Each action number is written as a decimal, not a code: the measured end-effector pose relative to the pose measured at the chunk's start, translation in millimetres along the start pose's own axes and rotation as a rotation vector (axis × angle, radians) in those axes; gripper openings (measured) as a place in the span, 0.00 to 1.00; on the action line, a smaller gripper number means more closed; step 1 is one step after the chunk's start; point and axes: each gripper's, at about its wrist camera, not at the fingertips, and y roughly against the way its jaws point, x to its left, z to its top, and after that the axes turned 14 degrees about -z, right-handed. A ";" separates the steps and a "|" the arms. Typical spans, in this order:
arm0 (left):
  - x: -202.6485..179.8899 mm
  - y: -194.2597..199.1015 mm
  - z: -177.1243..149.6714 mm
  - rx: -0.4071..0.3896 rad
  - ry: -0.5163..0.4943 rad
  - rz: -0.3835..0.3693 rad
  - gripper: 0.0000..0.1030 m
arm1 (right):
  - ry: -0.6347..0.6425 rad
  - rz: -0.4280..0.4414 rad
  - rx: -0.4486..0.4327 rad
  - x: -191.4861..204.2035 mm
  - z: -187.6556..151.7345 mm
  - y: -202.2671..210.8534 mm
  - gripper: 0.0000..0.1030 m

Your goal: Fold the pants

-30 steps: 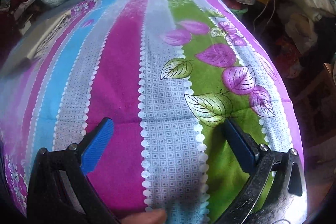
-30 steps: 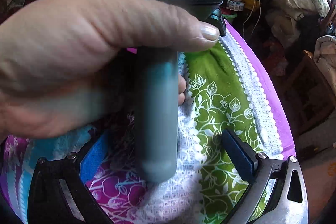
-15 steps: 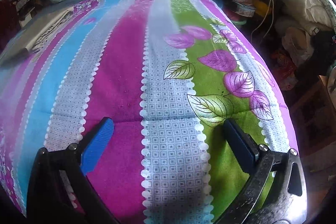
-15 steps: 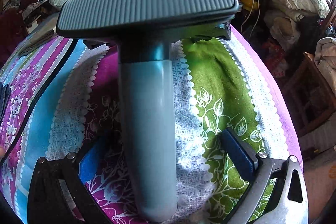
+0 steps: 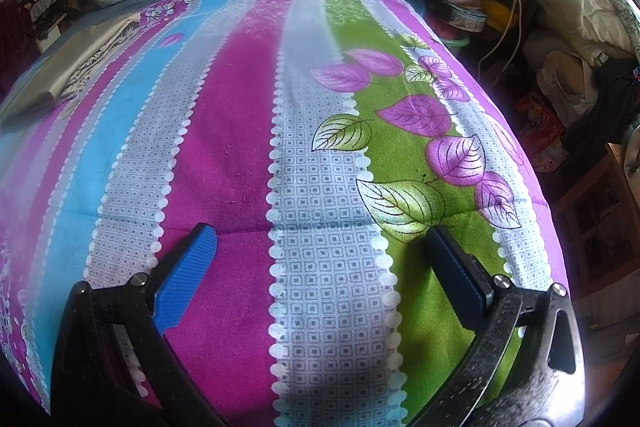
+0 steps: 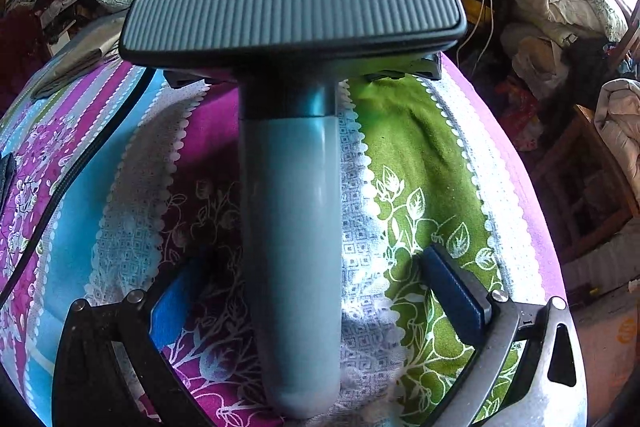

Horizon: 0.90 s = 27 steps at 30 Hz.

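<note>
My left tongs gape wide, empty, above the striped bedspread. My right tongs gape wide around a grey handle.

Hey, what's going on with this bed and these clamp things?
Two handheld grippers are over a striped bedspread. The left gripper has its jaws open with nothing between them. The right gripper is open too, with a grey handle standing right in front of it. A folded grey cloth lies far left; no folding is under way.
</note>
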 end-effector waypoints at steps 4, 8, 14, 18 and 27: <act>0.2 0.0 -0.3 0.000 -0.001 0.000 1.00 | -0.001 0.001 0.000 0.8 0.1 0.9 1.00; 0.5 -0.1 -0.3 0.000 -0.001 -0.001 1.00 | -0.001 0.001 -0.001 1.7 0.4 1.5 1.00; 0.8 -0.2 -0.1 0.001 -0.001 -0.001 1.00 | 0.000 0.003 -0.001 -6.8 2.6 -1.4 1.00; 0.9 -0.4 0.2 0.000 -0.002 -0.001 1.00 | 0.000 0.004 -0.002 -6.7 2.7 -0.9 1.00; 1.1 -0.2 -0.1 0.000 -0.001 -0.003 1.00 | 0.000 0.004 -0.002 -6.8 2.6 -1.1 1.00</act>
